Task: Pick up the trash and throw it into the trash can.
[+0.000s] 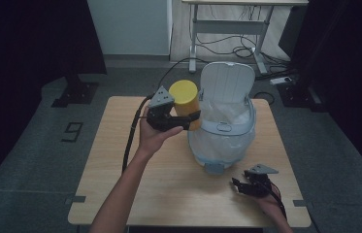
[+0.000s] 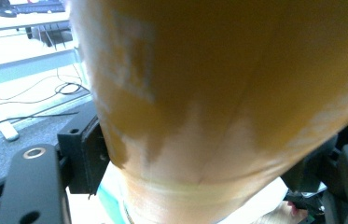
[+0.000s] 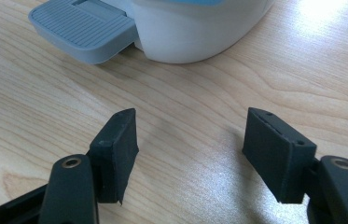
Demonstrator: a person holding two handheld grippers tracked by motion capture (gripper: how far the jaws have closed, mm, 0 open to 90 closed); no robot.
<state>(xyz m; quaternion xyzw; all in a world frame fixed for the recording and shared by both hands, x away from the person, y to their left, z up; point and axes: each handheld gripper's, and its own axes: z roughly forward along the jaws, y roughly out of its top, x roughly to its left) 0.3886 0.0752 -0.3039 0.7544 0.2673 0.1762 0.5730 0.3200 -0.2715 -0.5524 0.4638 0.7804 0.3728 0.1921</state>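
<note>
Up above the table, the left gripper [image 1: 191, 120] squeezes a yellow jar [image 1: 187, 103]. Its two black jaws press on the jar's sides, so the jar is held tight. The jar has a round yellow lid on top. It hangs in the air just beside the left rim of a small white bin [image 1: 222, 138]. In the left gripper view, the jar [image 2: 218, 93] looks very big and blurry and sits between the jaws.

The bin stands on the wooden table [image 1: 120, 184]. Its lid [image 1: 228, 81] is flipped up at the back, so the bin is wide open. A thin plastic bag [image 1: 220, 114] lines the inside. A grey foot pedal [image 1: 214, 168] sticks out at the front of the bin.

Down by the near right part of the table, the right gripper [image 1: 238, 185] rests low in the person's hand. Its jaws stand apart with nothing between them. In the right gripper view, bare wood [image 3: 190, 135] shows in the gap, and the pedal [image 3: 83, 29] and the bottom of the bin [image 3: 195, 32] are near, a bit ahead of the jaws.
</note>
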